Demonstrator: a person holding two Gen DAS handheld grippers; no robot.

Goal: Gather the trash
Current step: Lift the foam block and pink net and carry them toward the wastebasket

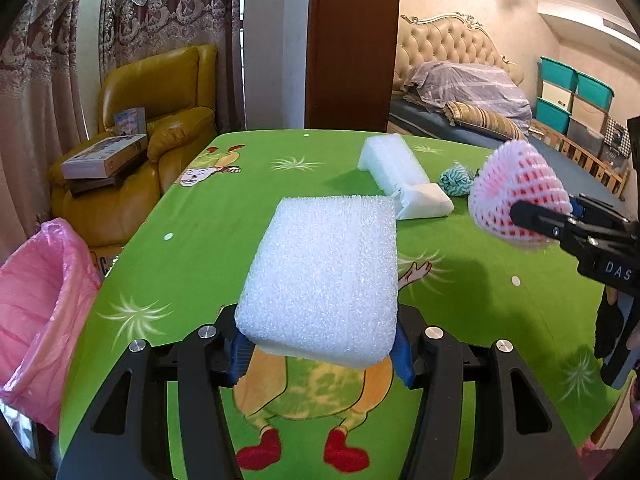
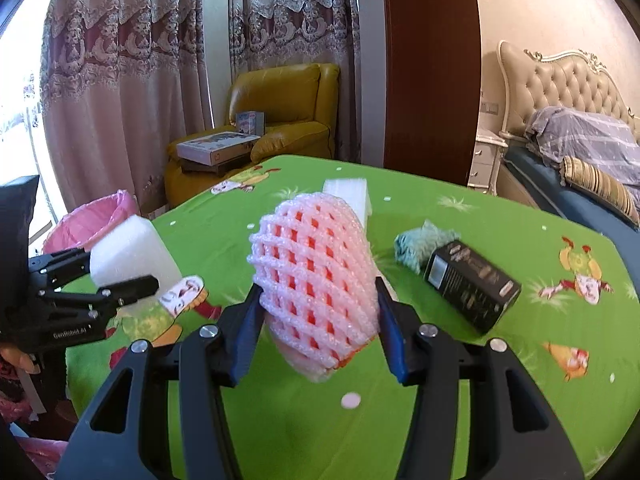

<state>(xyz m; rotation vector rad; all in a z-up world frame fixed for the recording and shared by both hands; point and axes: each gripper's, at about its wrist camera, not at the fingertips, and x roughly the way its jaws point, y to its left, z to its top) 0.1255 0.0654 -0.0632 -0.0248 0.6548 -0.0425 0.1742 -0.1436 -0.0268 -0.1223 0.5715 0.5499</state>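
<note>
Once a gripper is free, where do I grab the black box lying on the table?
Judging by its pose, take the black box across its two long side faces near the middle, coming down from above. It lies flat on the green table, and the teal yarn crowds its far end.

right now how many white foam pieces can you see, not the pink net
3. One white foam block is held in the left gripper. A long foam strip lies on the table's far side, and a smaller white foam piece lies touching its near end.

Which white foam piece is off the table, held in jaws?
The flat white foam block in the left gripper; the long white foam strip lies on the table.
</note>
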